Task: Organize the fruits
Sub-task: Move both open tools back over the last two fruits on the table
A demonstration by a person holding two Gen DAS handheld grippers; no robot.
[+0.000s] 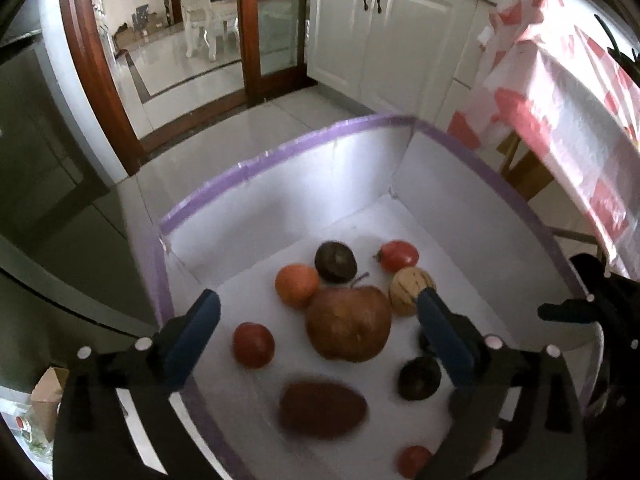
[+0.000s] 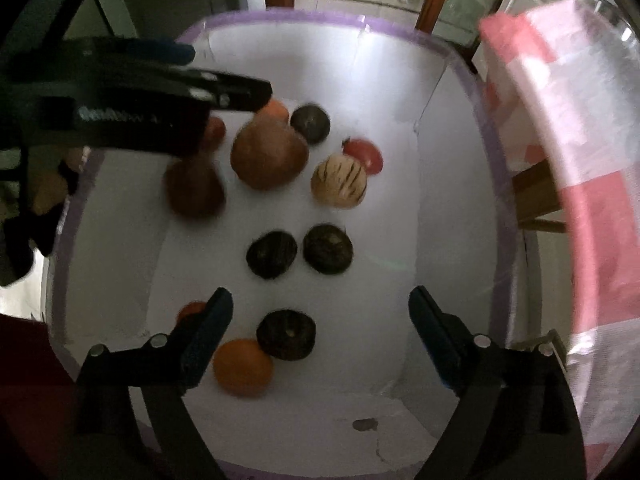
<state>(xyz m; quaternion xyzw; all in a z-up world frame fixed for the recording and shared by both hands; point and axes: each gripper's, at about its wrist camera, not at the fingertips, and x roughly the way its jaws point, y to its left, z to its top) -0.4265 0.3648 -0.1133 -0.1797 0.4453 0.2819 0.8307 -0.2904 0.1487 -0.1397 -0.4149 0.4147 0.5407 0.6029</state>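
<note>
A white box with a purple rim (image 1: 280, 152) holds several fruits. In the left wrist view I see a big brown apple (image 1: 348, 324), an orange (image 1: 297, 285), a striped pale melon (image 1: 410, 290), red tomatoes (image 1: 253, 345) (image 1: 399, 255), dark round fruits (image 1: 335, 261) (image 1: 419, 378) and a blurred reddish-brown fruit (image 1: 322, 410). My left gripper (image 1: 320, 340) is open and empty above the box. My right gripper (image 2: 320, 332) is open and empty over dark fruits (image 2: 286, 334) (image 2: 272, 254) and an orange (image 2: 243, 367). The left gripper (image 2: 228, 98) also shows in the right wrist view.
A table with a red and white checked cloth (image 1: 568, 92) stands right of the box. White cabinets (image 1: 384, 32) and a wooden-framed glass door (image 1: 256, 20) are behind. The box (image 2: 452, 56) sits on a pale tiled floor (image 1: 240, 120).
</note>
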